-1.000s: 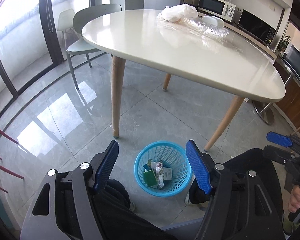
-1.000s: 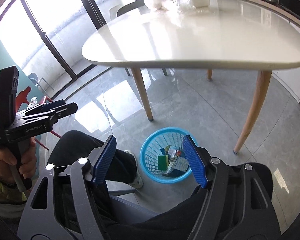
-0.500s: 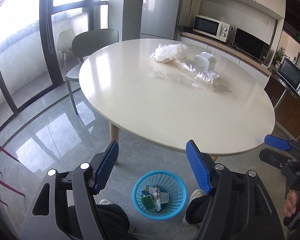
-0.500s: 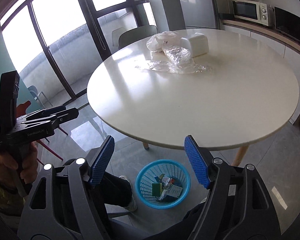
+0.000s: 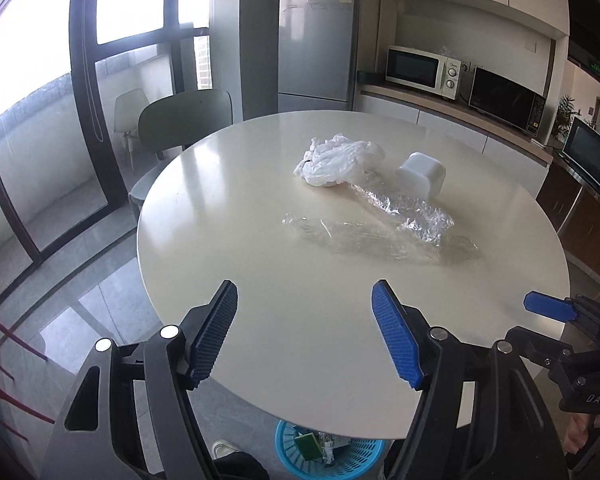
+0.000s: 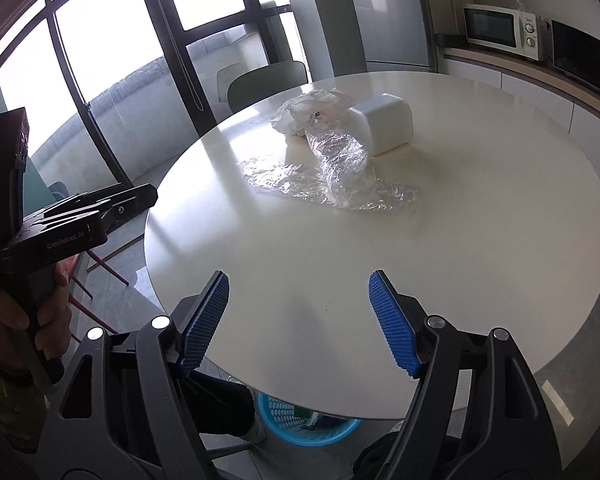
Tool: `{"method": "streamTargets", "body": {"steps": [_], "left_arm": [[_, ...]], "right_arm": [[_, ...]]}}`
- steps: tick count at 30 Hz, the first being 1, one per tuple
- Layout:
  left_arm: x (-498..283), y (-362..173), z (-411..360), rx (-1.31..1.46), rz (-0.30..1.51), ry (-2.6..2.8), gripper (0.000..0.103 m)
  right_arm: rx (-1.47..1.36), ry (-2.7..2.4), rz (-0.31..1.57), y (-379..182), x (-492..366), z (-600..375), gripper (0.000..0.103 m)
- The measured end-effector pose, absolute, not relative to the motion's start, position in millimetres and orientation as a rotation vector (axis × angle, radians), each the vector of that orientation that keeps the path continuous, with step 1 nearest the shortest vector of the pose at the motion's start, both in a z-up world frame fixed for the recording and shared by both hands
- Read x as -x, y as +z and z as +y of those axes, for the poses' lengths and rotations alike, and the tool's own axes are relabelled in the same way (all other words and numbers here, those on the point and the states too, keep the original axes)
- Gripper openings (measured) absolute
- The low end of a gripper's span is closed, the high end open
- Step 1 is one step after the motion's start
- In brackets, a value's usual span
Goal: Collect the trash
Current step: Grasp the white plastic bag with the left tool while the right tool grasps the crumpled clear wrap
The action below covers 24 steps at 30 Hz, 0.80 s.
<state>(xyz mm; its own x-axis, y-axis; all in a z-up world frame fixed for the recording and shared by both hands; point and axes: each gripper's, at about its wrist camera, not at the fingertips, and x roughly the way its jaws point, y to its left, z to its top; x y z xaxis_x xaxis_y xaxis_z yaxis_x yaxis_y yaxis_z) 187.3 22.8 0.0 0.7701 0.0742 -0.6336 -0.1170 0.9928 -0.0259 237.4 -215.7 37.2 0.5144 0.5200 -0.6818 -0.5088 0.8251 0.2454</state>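
We see the trash lying on the far half of the round bench [image 5: 260,272]: a crumpled white plastic bag [image 5: 336,160], a white plastic container [image 5: 420,172] tipped on its side just beside it, and a long piece of clear plastic film [image 5: 380,228] that spreads from the bag toward the near side. From the right wrist view the clear film [image 6: 336,168] touches both the white bag [image 6: 308,110] and the container [image 6: 384,124], with one crinkled fold lying over a flatter sheet.

Under the near edge of the bench a blue basket [image 5: 328,452] stands on the floor, partly hidden by the tabletop; we can make out some green and white scraps inside it. The right wrist view shows only a sliver of this basket [image 6: 300,420].

Our left hand-held gripper [image 5: 304,332] hangs over the near part of the bench with its blue pads well apart and nothing between them. Our right hand-held gripper [image 6: 300,320] is likewise spread wide and empty, well short of the trash. Each one shows at the edge of the other's view, held by a hand [image 6: 32,320].

Beyond the bench stand a grey-green chair [image 5: 184,120], a fridge [image 5: 316,40] and a white microwave [image 5: 420,70] on a side counter.
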Motion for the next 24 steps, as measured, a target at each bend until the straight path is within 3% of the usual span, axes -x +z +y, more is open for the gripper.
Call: {"method": "streamTargets", "body": {"steps": [14, 24], "left_arm": [[-272.1, 11.7, 20.7, 0.046, 0.744, 0.079, 0.070], [-331.3, 8.3, 16.7, 0.048, 0.801, 0.041, 0.069]], "right_arm": [[-0.010, 0.611, 0.886, 39.1, -317.6, -194.7, 0.069], [0.014, 0.603, 0.943, 29.3, -364.9, -177.9, 0.062]]}}
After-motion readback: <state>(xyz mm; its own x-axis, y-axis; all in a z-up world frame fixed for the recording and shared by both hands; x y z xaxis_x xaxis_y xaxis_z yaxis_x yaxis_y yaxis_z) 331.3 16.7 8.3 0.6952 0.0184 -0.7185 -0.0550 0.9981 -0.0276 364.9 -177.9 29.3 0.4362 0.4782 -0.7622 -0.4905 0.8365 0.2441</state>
